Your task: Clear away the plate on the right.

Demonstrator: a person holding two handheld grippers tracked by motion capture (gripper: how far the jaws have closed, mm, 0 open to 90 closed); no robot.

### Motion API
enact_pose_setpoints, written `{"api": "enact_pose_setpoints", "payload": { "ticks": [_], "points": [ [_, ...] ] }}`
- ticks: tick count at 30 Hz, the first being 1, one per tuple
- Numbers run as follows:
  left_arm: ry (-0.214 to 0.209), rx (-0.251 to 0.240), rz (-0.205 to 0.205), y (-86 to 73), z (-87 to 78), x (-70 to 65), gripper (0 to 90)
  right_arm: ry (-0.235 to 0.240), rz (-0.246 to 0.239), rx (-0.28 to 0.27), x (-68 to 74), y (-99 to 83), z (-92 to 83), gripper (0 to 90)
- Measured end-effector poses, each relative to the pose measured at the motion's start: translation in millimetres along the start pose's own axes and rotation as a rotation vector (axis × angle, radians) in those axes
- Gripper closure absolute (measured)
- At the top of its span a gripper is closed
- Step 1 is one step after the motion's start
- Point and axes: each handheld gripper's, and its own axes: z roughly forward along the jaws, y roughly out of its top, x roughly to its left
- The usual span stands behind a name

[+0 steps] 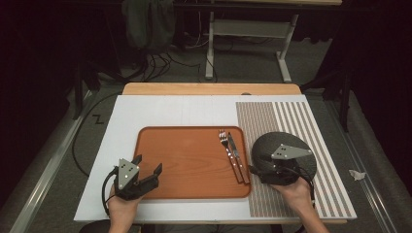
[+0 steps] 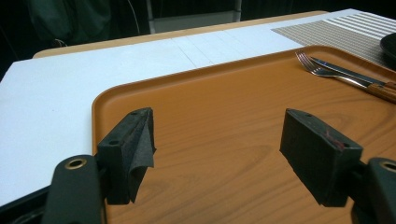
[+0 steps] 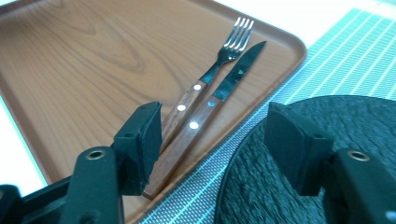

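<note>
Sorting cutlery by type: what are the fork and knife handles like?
Brown wood with silver rivets, fork and knife alike; clearest in the right gripper view.

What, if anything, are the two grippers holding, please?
Nothing: the left gripper and the right gripper both stand open with no thing between their pads.

A white board (image 1: 160,114) lies on a wooden table (image 1: 209,89). A striped mat (image 1: 291,116) covers the board's right part. Behind the board are black cables (image 1: 160,63). Right of it, a crumpled paper (image 1: 357,174) lies on the floor.
</note>
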Motion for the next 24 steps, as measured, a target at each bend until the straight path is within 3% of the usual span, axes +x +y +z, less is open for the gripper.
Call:
{"api": "enact_pose_setpoints", "payload": {
  "ticks": [12, 21, 24],
  "points": [
    [0.001, -0.004, 0.000, 0.1, -0.4, -0.1, 26.5, 0.016, 0.044, -0.048, -9.3, -11.2, -12.5, 33.7],
    [0.001, -0.006, -0.001, 0.2, -0.8, 0.3, 26.5, 0.003, 0.054, -0.082, -12.3, -18.9, -17.8, 28.0],
    [0.001, -0.005, -0.001, 0.2, -0.9, 0.3, 26.5, 0.020, 0.085, -0.099, -15.5, -22.5, -20.5, 27.0]
  ]
}}
